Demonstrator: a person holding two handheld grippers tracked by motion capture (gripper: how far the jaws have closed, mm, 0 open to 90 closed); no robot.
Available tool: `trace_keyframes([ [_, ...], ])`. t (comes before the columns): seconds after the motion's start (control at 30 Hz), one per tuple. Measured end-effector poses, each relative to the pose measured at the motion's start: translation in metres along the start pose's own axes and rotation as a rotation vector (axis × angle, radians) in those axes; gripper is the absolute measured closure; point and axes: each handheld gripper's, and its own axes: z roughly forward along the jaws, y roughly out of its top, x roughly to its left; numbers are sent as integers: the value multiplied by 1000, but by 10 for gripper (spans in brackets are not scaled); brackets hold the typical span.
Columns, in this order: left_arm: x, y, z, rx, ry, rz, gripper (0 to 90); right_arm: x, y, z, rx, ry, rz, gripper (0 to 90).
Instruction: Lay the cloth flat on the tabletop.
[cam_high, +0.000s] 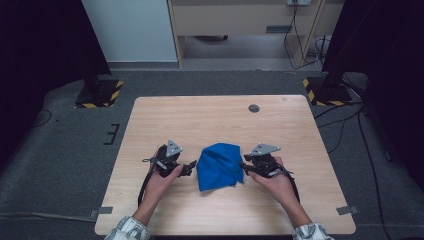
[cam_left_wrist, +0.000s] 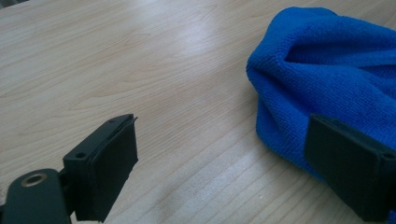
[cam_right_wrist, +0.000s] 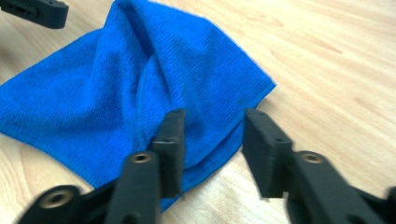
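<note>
Right claw (cam_right_wrist: 212, 149) open, over cloth (cam_right_wrist: 130, 88) edge

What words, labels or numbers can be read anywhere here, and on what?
None can be read: the blue cloth, the wooden table and the claws bear no writing.
Signs: yellow-and-black hazard stripes on the two stand bases on the floor, without words.

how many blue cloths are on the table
1: a crumpled blue cloth lies on the wooden table near its front edge, between the left gripper and the right gripper.
</note>
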Motion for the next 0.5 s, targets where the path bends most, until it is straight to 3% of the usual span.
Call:
trace_keyframes([
  [0.07,-1,0,1,5,-4,4,92,2,-2,3,0,26,15,642],
  [0.23,-3,1,0,-2,-6,5,100,6,-3,12,12,44,29,506],
  [0.4,-7,3,0,-9,-6,10,112,13,2,19,-2,97,67,411],
  [0.5,-8,3,0,-13,-9,7,114,15,7,26,6,66,48,484],
])
